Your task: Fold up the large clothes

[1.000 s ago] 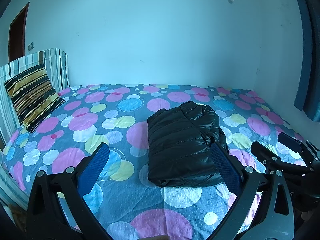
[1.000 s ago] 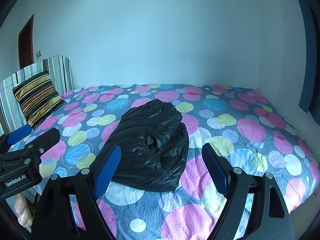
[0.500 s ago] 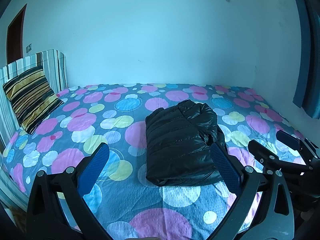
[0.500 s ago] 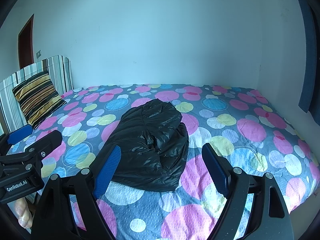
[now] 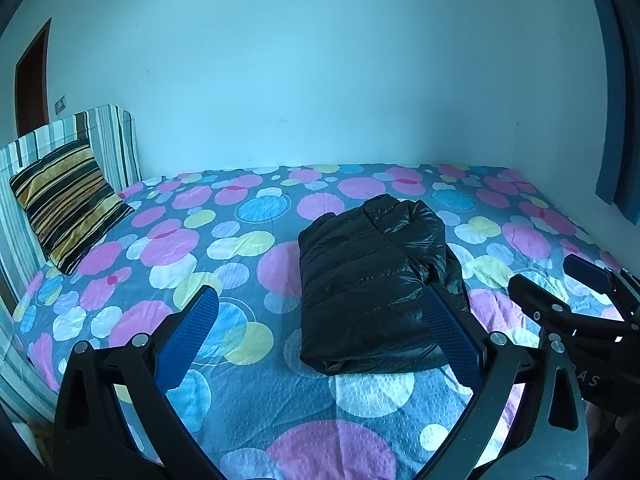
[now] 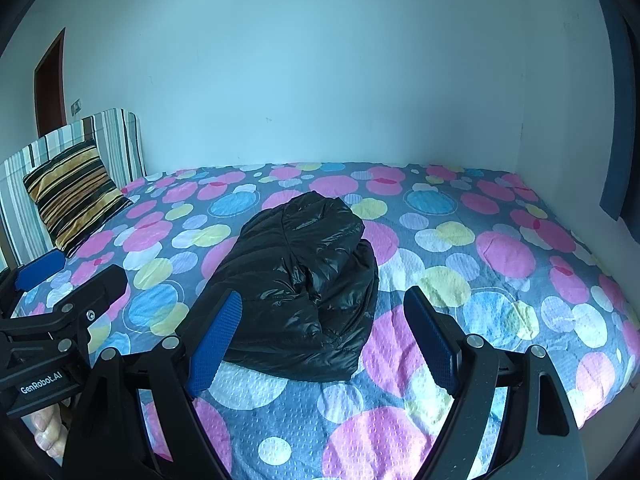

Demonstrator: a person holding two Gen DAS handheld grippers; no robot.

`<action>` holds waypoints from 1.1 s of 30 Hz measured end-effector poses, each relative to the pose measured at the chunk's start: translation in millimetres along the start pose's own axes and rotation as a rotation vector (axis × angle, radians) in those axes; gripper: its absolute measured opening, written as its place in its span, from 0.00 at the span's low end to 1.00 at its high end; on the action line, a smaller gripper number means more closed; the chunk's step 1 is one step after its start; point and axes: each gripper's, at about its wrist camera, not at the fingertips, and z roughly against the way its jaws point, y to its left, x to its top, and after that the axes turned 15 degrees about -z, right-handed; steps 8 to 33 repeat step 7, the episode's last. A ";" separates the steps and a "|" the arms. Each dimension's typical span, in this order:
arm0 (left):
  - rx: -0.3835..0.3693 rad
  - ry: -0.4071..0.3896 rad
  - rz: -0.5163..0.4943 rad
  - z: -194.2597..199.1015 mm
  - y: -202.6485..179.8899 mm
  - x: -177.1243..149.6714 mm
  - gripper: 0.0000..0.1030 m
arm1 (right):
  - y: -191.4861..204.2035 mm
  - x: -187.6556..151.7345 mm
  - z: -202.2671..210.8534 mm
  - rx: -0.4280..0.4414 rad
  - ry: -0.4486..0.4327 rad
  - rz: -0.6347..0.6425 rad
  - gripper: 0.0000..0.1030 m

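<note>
A shiny black puffer jacket (image 5: pixel 372 280) lies folded into a compact bundle on the bed; it also shows in the right wrist view (image 6: pixel 304 292). My left gripper (image 5: pixel 320 340) is open and empty, held above the near part of the bed in front of the jacket. My right gripper (image 6: pixel 324 344) is open and empty, held just before the jacket's near edge. Each gripper shows in the other's view: the right one (image 5: pixel 576 292) at the right edge, the left one (image 6: pixel 68 280) at the left edge. Neither touches the jacket.
The bed (image 5: pixel 240 400) has a sheet with pink, blue and yellow circles. A striped pillow (image 5: pixel 68 200) leans on a striped headboard (image 5: pixel 112 136) at the left. A pale wall runs behind. A dark curtain (image 5: pixel 616 100) hangs at the right.
Both grippers have drawn back and risen slightly from the jacket. The jacket has not moved and both grippers stay open.
</note>
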 end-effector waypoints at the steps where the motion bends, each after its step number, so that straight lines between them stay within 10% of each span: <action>1: 0.008 0.004 0.002 -3.0 1.0 -0.1 0.98 | -3.4 1.1 -3.5 0.000 0.002 -0.001 0.79; 33: -0.006 0.051 -0.004 -26.8 7.8 -2.6 0.98 | -11.8 4.5 -11.9 -0.010 0.004 -0.017 0.79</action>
